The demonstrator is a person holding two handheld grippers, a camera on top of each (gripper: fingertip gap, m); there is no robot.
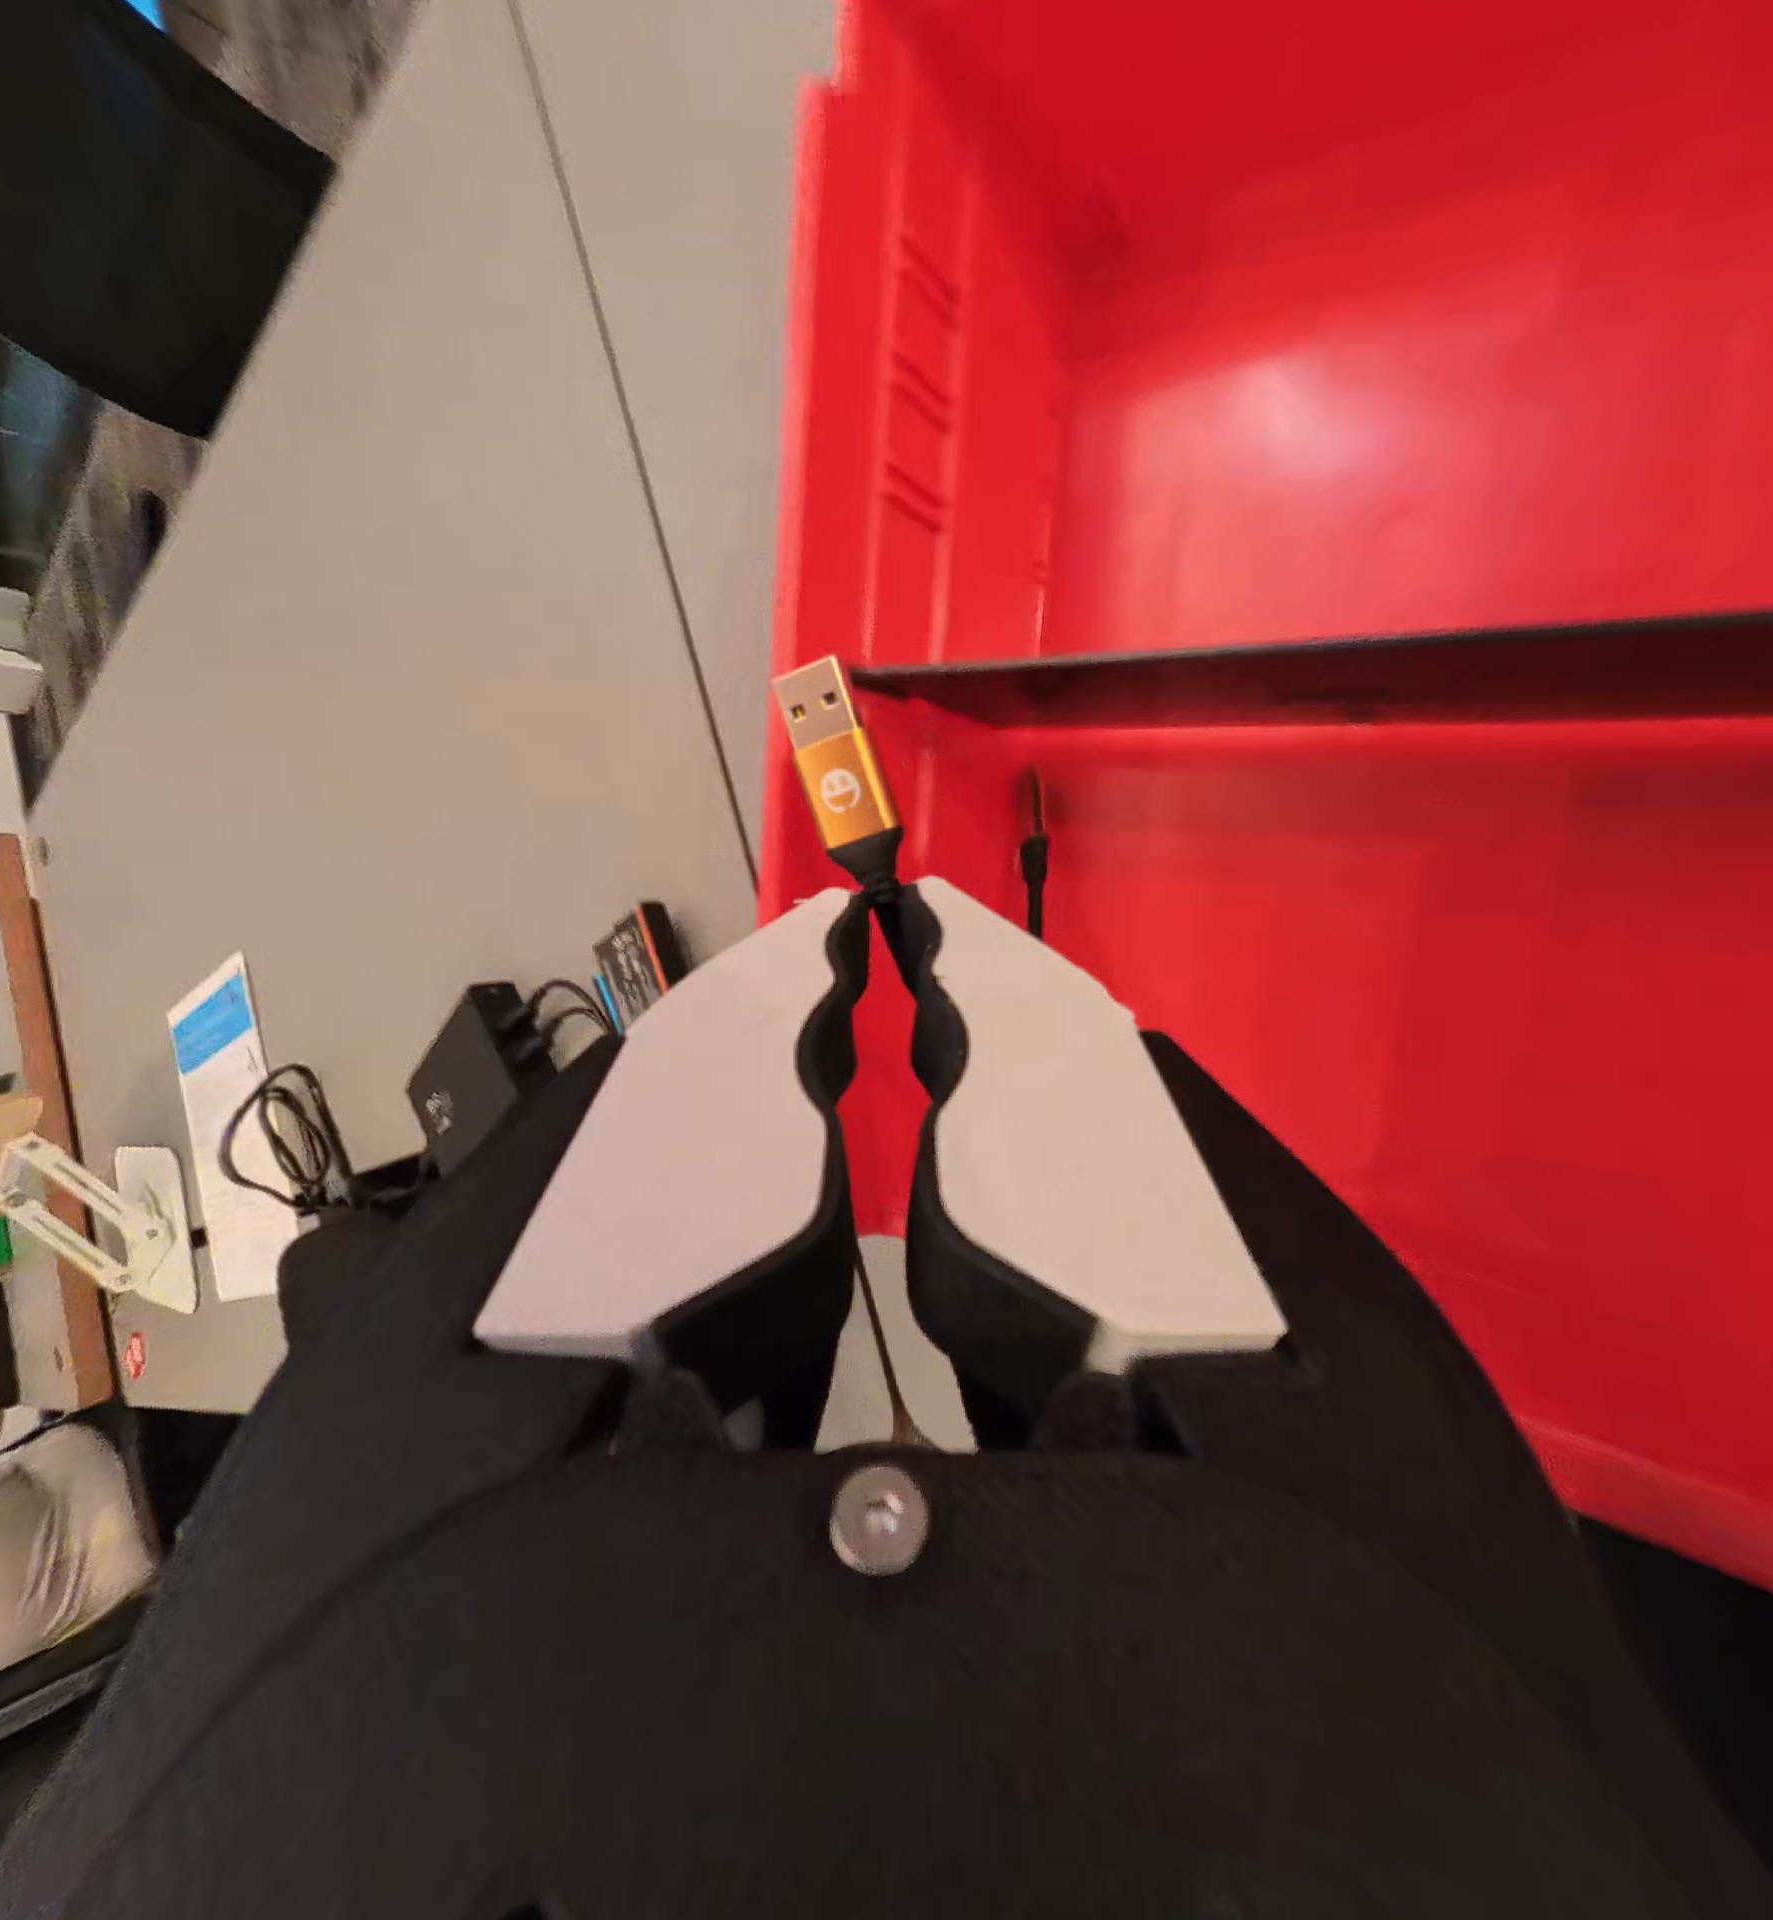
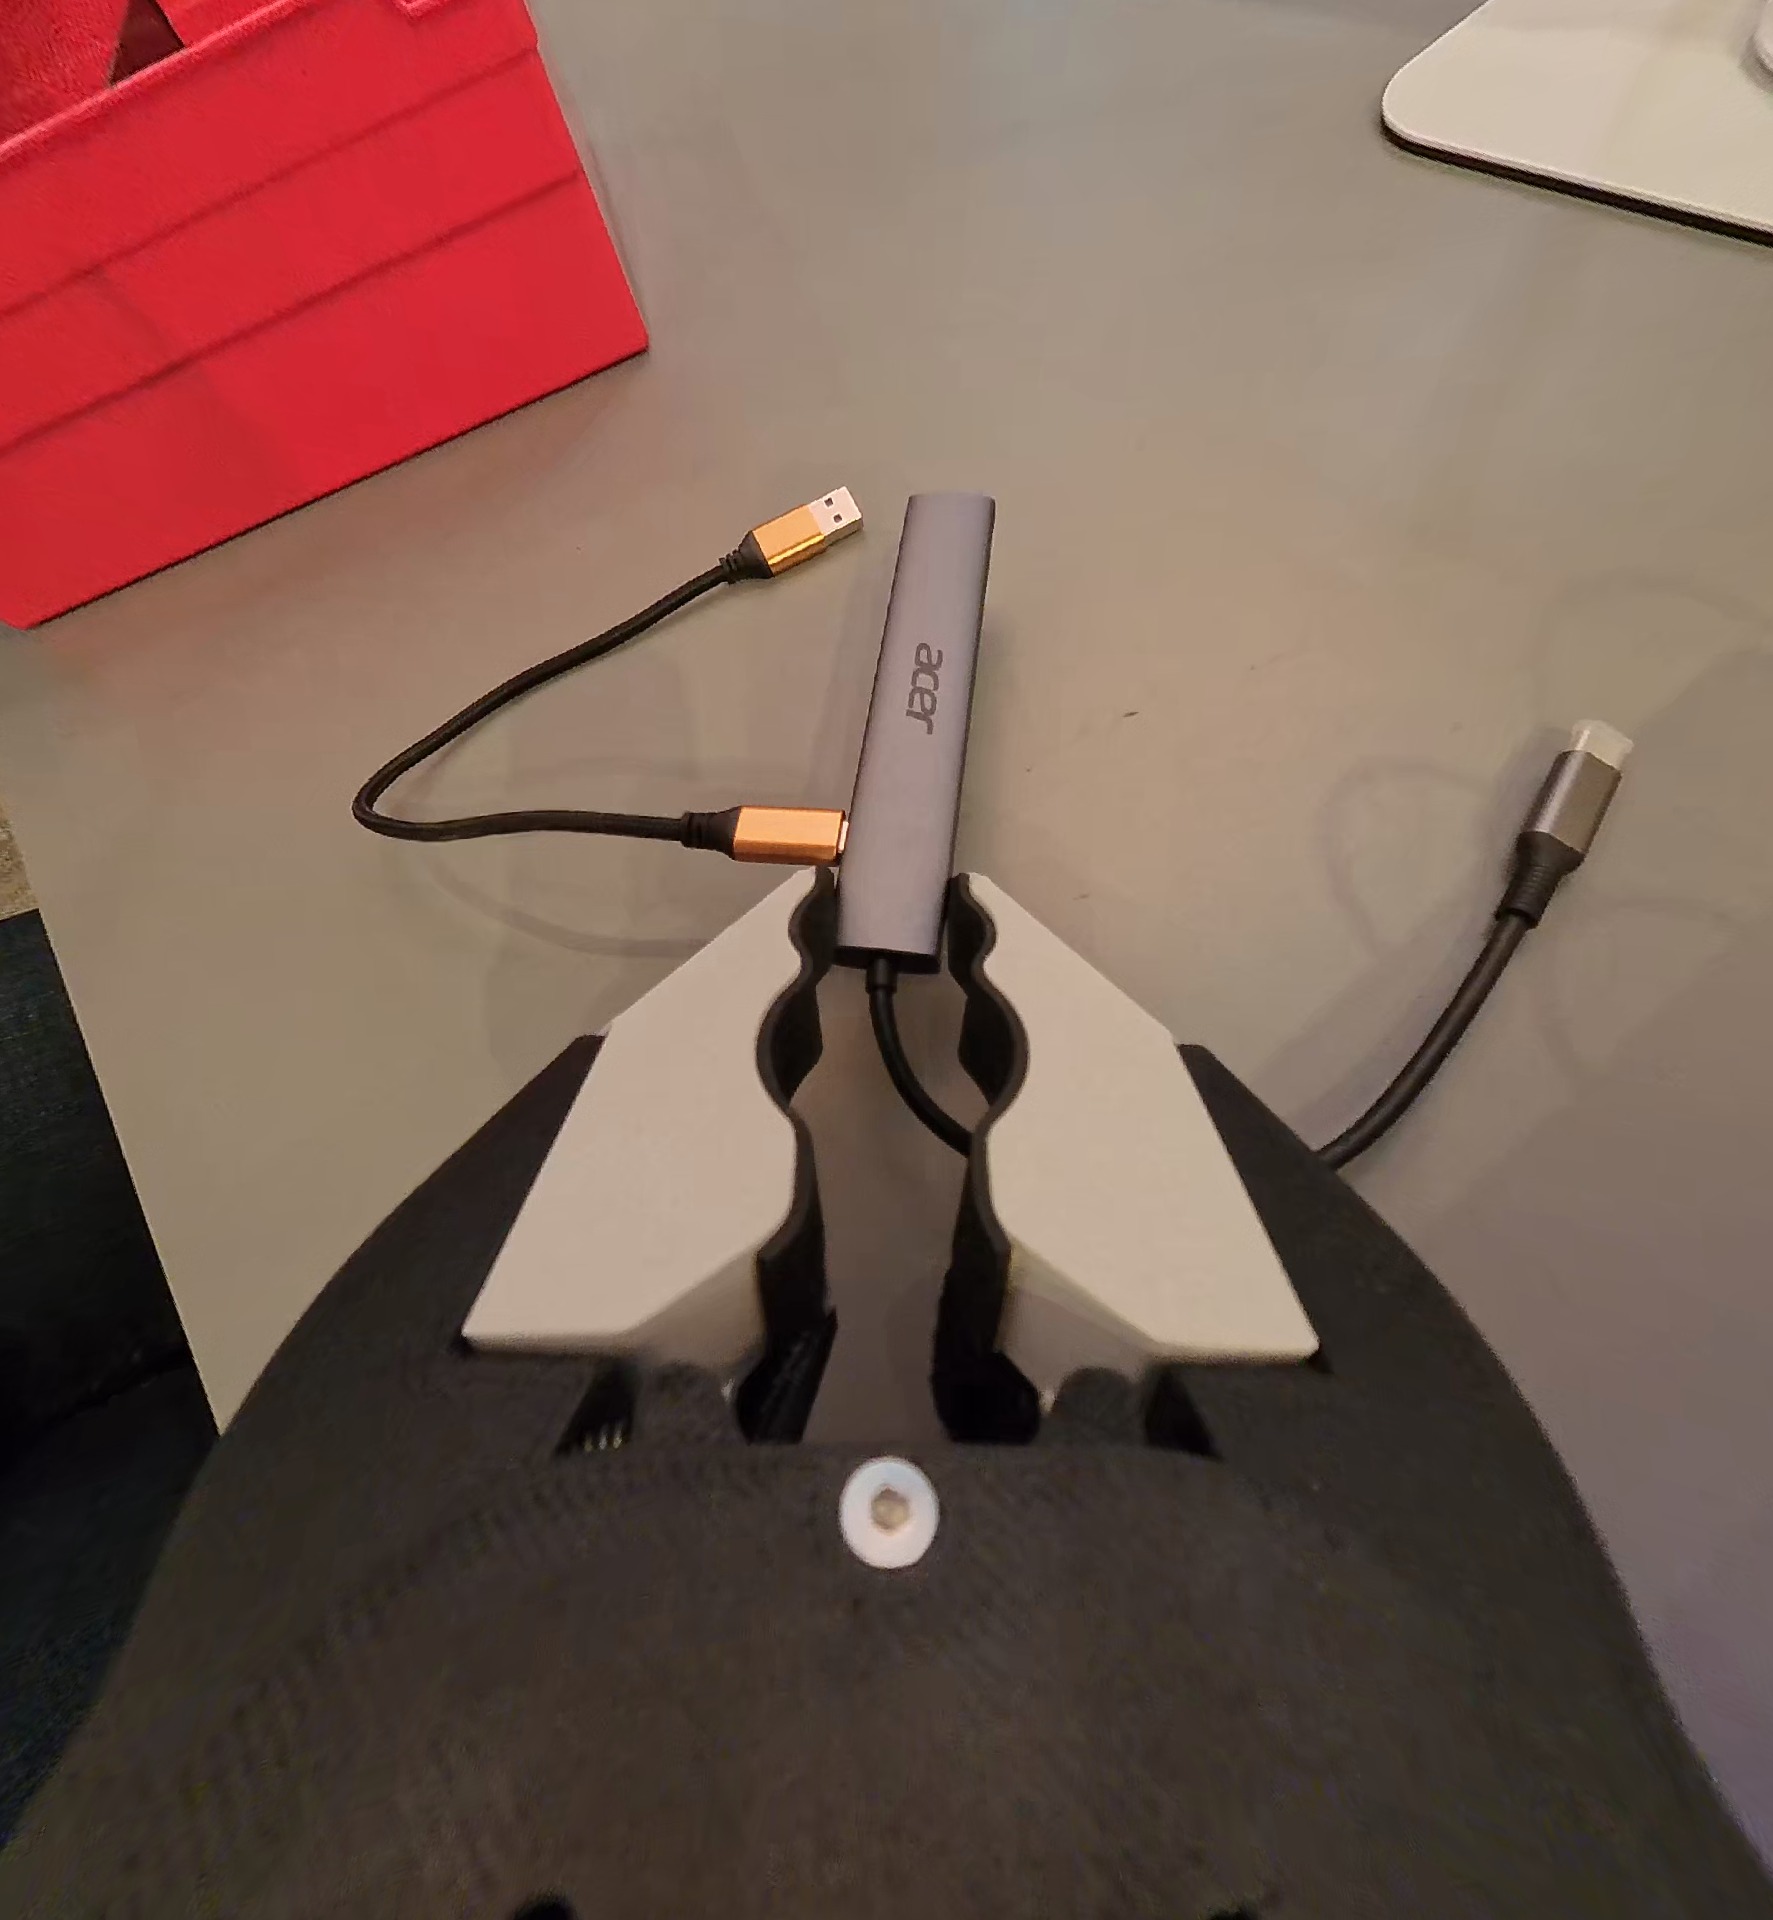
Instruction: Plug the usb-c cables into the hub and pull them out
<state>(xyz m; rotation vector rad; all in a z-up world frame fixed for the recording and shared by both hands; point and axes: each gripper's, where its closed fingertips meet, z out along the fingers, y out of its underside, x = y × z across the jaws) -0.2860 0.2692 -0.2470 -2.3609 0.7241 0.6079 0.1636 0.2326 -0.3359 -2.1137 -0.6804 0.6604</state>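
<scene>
We start from the hub (image 2: 918, 717), a slim grey bar lying flat on the grey table (image 2: 1173, 416), its near end caught between the tips of our right gripper (image 2: 887, 899), whose jaws are closed onto its sides just above where its own dark lead (image 2: 1464, 997) leaves and curls off to the hub's right, ending in a grey plug. We judge this grip is there to brace the hub so it cannot slide when a plug is pushed in or drawn out. On the hub's left side a short black cable (image 2: 508, 748) is already seated by one gold-sleeved plug (image 2: 788, 834), while its other gold plug (image 2: 804, 532) lies loose on the table just beside the hub's far end. Farther to the hub's left stands the red bin (image 2: 238, 291). Our left gripper (image 1: 887, 894) is off over that bin (image 1: 1381, 468), jaws pressed together on the black strain relief of a second cable, so that its gold plug (image 1: 835, 753) stands clear beyond the tips with the metal shell exposed. Holding it just behind the plug keeps the end stiff and aimable, as we read it. A black divider (image 1: 1381, 665) crosses the bin beyond the plug. This plug is well apart from the hub, so carrying it across comes next.
</scene>
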